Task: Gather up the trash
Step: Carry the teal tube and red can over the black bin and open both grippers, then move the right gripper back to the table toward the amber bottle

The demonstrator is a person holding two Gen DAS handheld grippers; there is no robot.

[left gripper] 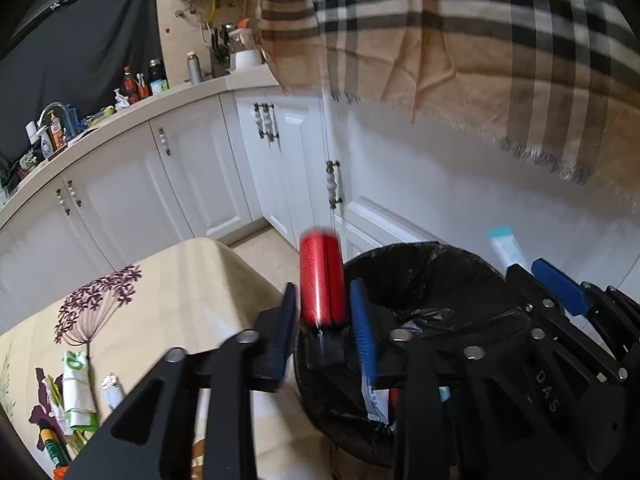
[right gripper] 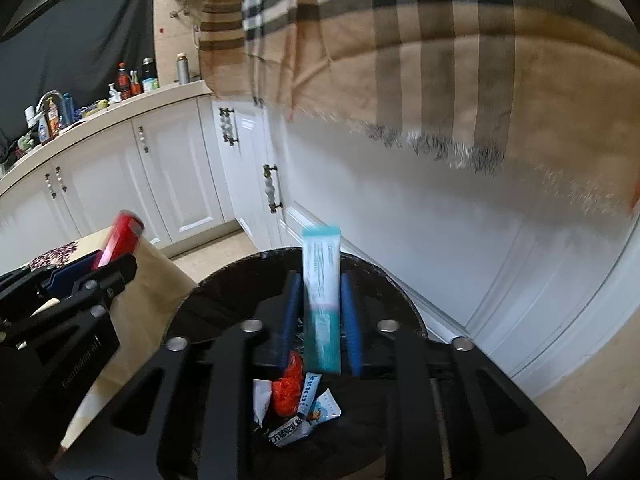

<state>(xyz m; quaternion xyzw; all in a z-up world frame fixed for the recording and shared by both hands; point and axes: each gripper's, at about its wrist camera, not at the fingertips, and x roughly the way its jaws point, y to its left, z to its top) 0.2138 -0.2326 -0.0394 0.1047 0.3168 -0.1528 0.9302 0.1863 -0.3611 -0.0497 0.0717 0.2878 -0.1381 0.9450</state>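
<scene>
Left gripper (left gripper: 324, 312) clenching red can (left gripper: 322, 278) beside bin (left gripper: 400, 256); right gripper (right gripper: 320, 316) gripping teal tube (right gripper: 321, 300) over it; centring each before letting go advisable

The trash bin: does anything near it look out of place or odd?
One thing stands out: a plaid scarf with a fringed edge hangs over the white cabinets, just above the black-lined trash bin. Otherwise nothing looks spilled. The left gripper holds a red can, and the right gripper a teal tube, over the bin.
</scene>
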